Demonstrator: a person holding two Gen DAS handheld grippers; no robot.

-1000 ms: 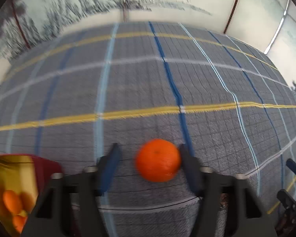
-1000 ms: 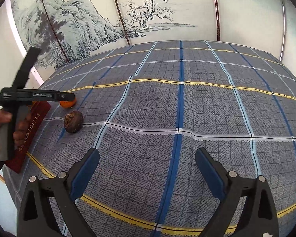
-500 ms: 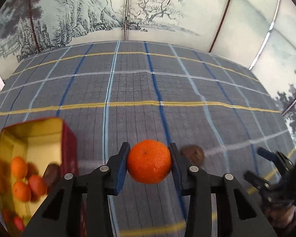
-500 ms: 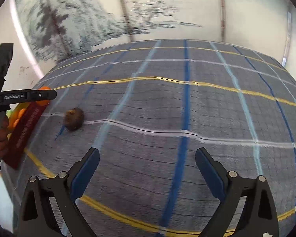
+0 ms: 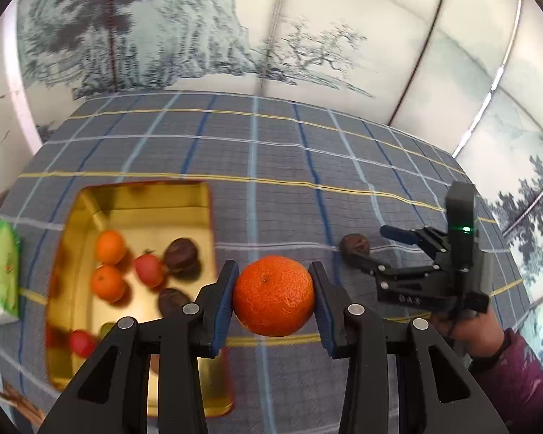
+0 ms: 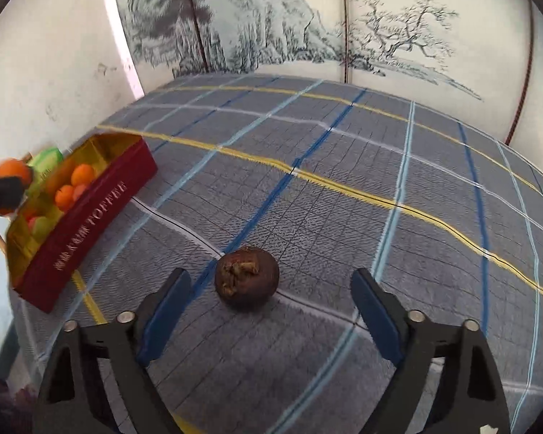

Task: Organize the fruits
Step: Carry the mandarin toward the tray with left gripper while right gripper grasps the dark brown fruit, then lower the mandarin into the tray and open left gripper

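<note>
The left claw (image 5: 273, 298) is clenched on the orange (image 5: 273, 296). The right claw (image 6: 268, 302) is released, the brown fruit (image 6: 247, 281) on the surface between its fingers, touching neither.

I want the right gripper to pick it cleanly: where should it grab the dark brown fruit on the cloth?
Across the round middle of the dark brown fruit, coming from the front where the open right gripper already faces it; its rough crown points upward, so its smooth sides suit the pads.

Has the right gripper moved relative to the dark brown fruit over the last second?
Yes. The right gripper has closed in on the dark brown fruit, which now sits between its open fingers.
</note>
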